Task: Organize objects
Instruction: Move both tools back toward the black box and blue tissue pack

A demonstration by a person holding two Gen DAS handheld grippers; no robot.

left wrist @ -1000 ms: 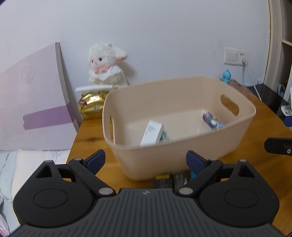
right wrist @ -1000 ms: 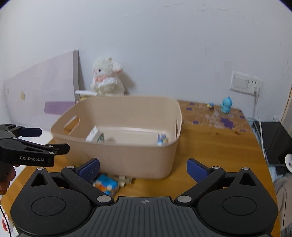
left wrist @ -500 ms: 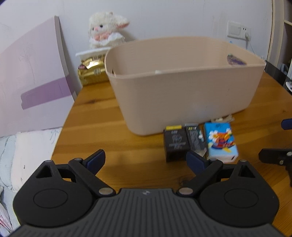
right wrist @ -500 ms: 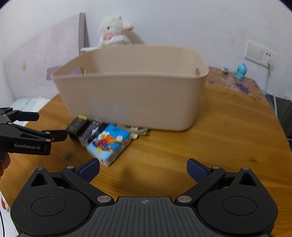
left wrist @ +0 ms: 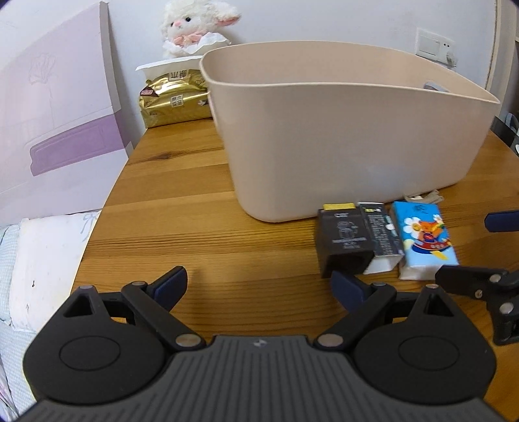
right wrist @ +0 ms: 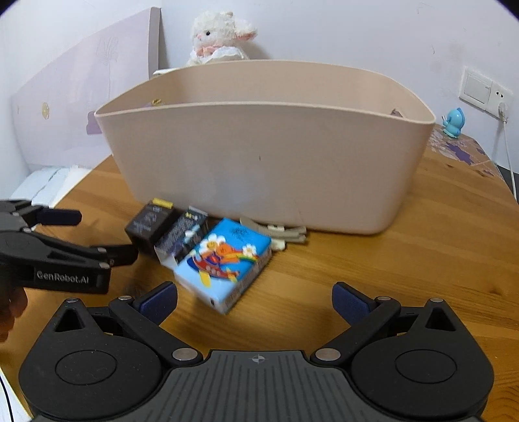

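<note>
A beige plastic basket (left wrist: 350, 136) (right wrist: 266, 162) stands on the wooden table; its contents are hidden behind its wall. In front of it lie a black box (left wrist: 345, 238) (right wrist: 150, 225), a dark carton (left wrist: 381, 237) (right wrist: 181, 238) and a blue tissue pack with a cartoon print (left wrist: 425, 238) (right wrist: 223, 263). My left gripper (left wrist: 259, 285) is open and empty, low over the table just left of the black box. My right gripper (right wrist: 254, 300) is open and empty, just in front of the tissue pack. Beige clips (right wrist: 279, 233) lie by the basket's base.
A gold snack bag (left wrist: 175, 97) and a white plush lamb (left wrist: 194, 27) sit behind the basket at the wall. A lilac board (left wrist: 55, 107) leans at the left, bedding (left wrist: 42, 259) beside the table edge. A blue figurine (right wrist: 454, 121) and a wall socket (right wrist: 486, 94) are at the far right.
Both grippers have dropped from above the basket to near table height and come closer to the boxes and the tissue pack. The basket's inside has gone out of sight.
</note>
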